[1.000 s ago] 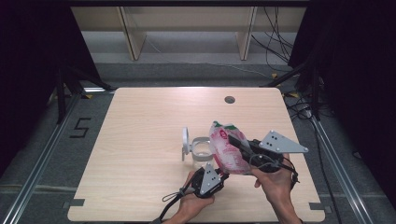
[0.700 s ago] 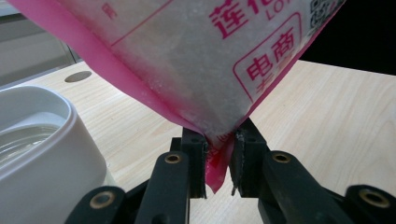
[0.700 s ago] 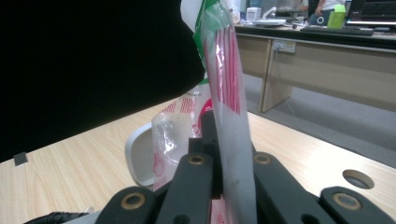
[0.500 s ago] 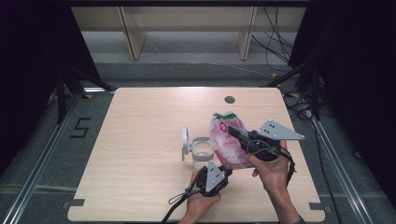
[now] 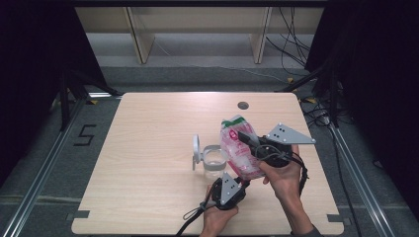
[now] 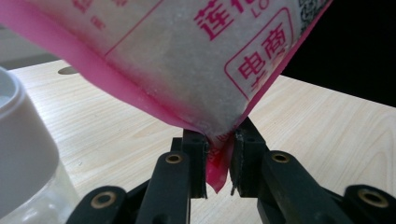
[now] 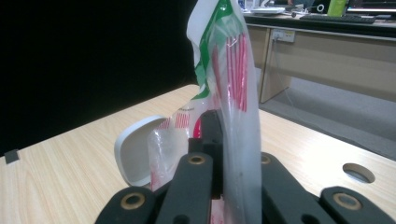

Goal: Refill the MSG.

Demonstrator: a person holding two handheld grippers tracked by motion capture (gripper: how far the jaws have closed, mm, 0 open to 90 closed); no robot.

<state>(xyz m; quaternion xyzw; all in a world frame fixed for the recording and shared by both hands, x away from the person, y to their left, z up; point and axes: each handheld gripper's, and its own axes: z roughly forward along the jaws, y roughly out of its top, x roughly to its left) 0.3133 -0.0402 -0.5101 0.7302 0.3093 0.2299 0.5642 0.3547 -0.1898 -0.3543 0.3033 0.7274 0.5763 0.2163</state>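
The plastic bag [image 5: 240, 148] is pink-edged with red print and green-and-red stripes; the jar lid [image 7: 135, 151] is white.

Changes since the earlier pictures, high view:
- Left gripper [image 5: 239, 183]: moved from 6 o'clock of the bag up toward 12, jaws now shut on the bag's lower corner.
- Bag [image 5: 238, 148], pink, white granules: top swung from 1 o'clock to near 12, standing steeper.
- Right gripper [image 5: 248, 139]: drawn slightly toward 6 o'clock with the bag, grey plate turned.
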